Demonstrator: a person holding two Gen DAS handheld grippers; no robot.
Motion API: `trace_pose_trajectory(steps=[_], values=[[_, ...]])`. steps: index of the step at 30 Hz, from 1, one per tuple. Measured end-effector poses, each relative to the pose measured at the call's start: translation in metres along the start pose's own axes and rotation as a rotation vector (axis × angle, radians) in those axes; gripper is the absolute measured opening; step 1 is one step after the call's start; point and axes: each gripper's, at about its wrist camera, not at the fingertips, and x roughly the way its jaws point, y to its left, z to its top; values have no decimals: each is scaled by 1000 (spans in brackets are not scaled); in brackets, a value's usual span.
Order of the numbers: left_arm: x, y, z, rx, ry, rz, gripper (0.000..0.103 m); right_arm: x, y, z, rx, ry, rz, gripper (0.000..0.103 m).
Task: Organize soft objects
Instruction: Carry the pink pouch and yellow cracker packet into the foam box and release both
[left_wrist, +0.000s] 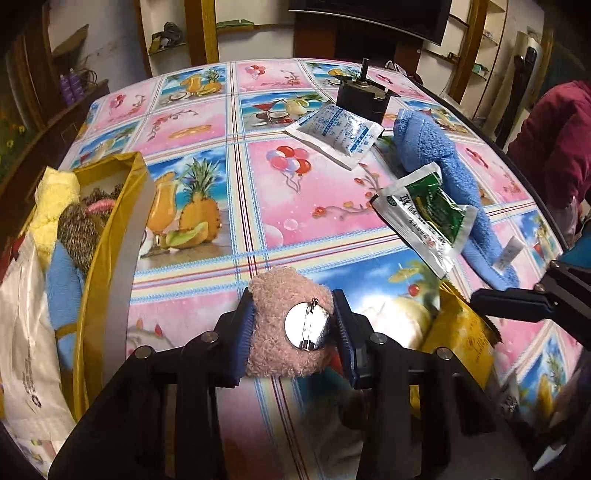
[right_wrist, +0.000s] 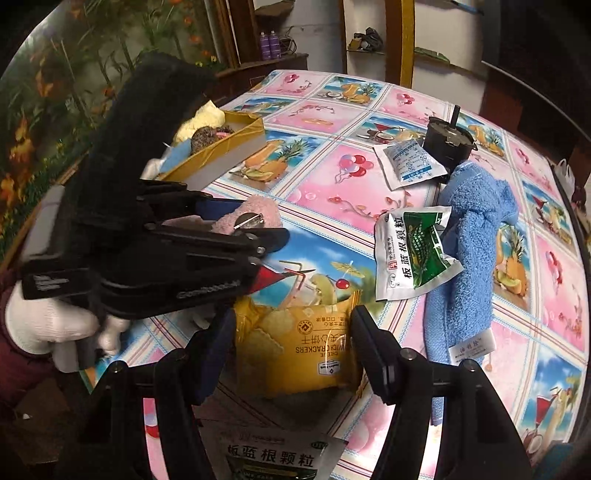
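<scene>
My left gripper (left_wrist: 293, 325) is shut on a pink plush brooch (left_wrist: 273, 325) with a round metal pin back, held above the table; it also shows in the right wrist view (right_wrist: 255, 218). A yellow box (left_wrist: 110, 229) at the left holds soft items: a yellow cloth, a knitted piece, a blue cloth. My right gripper (right_wrist: 291, 332) is open, its jaws standing either side of a yellow cracker packet (right_wrist: 295, 347) on the table. A blue towel (right_wrist: 469, 258) lies to the right.
A green-and-white sachet (right_wrist: 413, 254) leans on the towel, a white-blue sachet (right_wrist: 406, 162) lies farther back beside a black motor (right_wrist: 448, 140). Another green sachet (right_wrist: 273, 458) lies under my right gripper. The patterned tablecloth (left_wrist: 295, 206) covers the table.
</scene>
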Motion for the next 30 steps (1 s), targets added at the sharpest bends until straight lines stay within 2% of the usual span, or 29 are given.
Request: trace_pose_trajectory(steps=[2,4,7,12,15,19,23,30], values=[[-4,2,-3,-19,-3,-27,39,2,1,0,-21,13,-37,66],[-12,7,-7,-49,-15,-65,39,3,3,0,-36,21,-49,73],[-29,9,-12,-84,-42,-115,39,12,4,-2,-52,73,-73,77],[-57,13,-23,-133,-86,-168,39,15,0,0,1,52,-45,76],[-72,22,-30,-173,-110,-204,39,9,-1,2,31,36,11,50],[-94,45,-41,-243,-144,-240,39,4,7,0,25,40,25,44],[-123,81,-51,-320,-197,-232,39,-2,9,1,42,21,43,43],[-149,159,-63,-453,-240,-117,39,-22,16,34,58,-60,66,43]])
